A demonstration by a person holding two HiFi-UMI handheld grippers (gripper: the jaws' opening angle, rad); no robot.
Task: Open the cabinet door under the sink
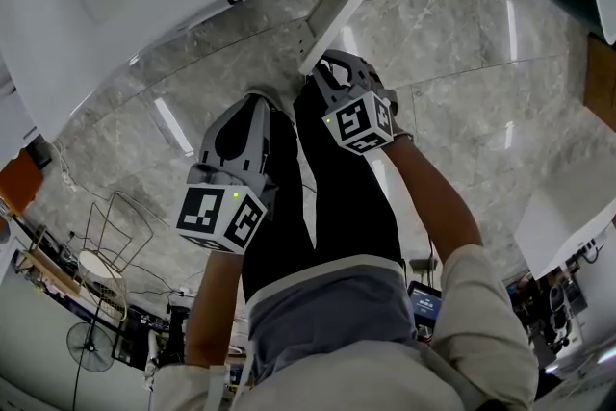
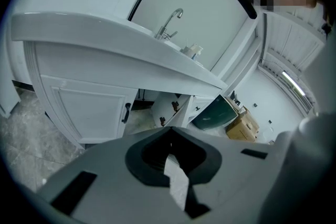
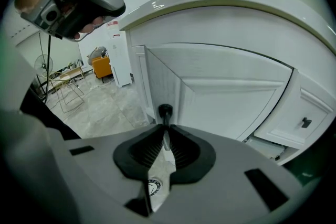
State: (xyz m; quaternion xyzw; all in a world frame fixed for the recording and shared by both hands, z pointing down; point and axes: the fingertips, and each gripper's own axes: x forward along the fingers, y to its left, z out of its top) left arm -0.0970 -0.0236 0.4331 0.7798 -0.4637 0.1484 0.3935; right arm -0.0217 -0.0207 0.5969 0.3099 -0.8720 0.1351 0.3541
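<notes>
The right hand-held gripper [image 3: 165, 127] is pinching the dark handle [image 3: 165, 112] of the door [image 3: 231, 97], its jaws pressed onto the handle's bar just behind the knob end. The door is sitting below the white tabletop [image 3: 226, 0] that carries the sink, and in the head view its edge is jutting out over the floor [image 1: 462, 43], so it is looking already ajar. The step in hand seems to be the pull itself, with the grasp made and the swing only partly done. The next move is likely calling for a steady draw toward the person along the door's arc, with the wrist turning with the hinge so the bar is not slipping out of the pads. The right forearm [image 1: 433, 197] is reaching forward and down from the sleeve, nearly straight, with the marker cube facing up. The left hand-held gripper [image 2: 170, 134] is hanging lower beside the person's leg, its jaws meeting at the tips with nothing between them, and pointing toward the cabinet front and the faucet [image 2: 171, 21] above it.
</notes>
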